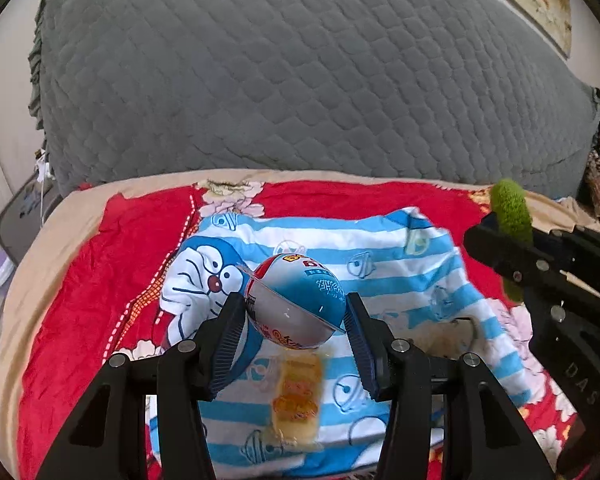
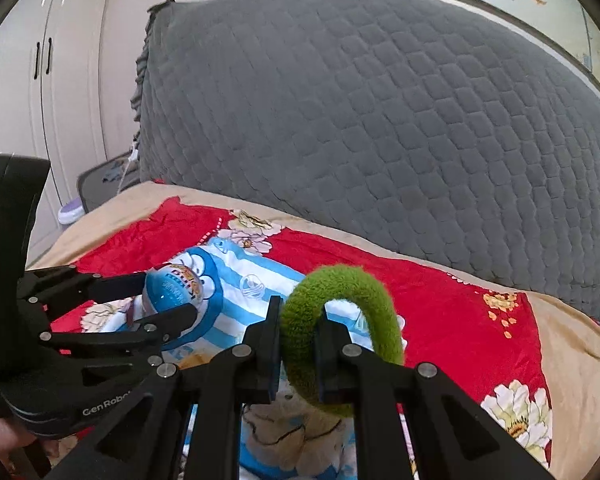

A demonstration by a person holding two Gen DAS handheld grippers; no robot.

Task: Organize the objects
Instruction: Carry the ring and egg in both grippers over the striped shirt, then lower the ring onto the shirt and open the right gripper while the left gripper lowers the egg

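Observation:
My left gripper (image 1: 296, 312) is shut on a blue, white and red toy egg (image 1: 296, 300), held above a blue-and-white striped cartoon cloth (image 1: 380, 276). The egg (image 2: 172, 288) and the left gripper (image 2: 168, 294) also show at the left of the right wrist view. My right gripper (image 2: 298, 338) is shut on a fuzzy green ring (image 2: 340, 320), which arches up and to the right of the fingers. In the left wrist view the ring (image 1: 512, 212) sticks up at the right edge. A clear yellow snack packet (image 1: 298, 396) lies on the striped cloth under the egg.
The striped cloth (image 2: 252, 288) lies on a red flowered blanket (image 1: 80, 280) spread over a tan bed cover (image 2: 580, 360). A large grey quilted cushion (image 1: 300, 72) rises behind. White wardrobe doors (image 2: 40, 80) stand at the far left, with a dark bin (image 2: 100, 184) below.

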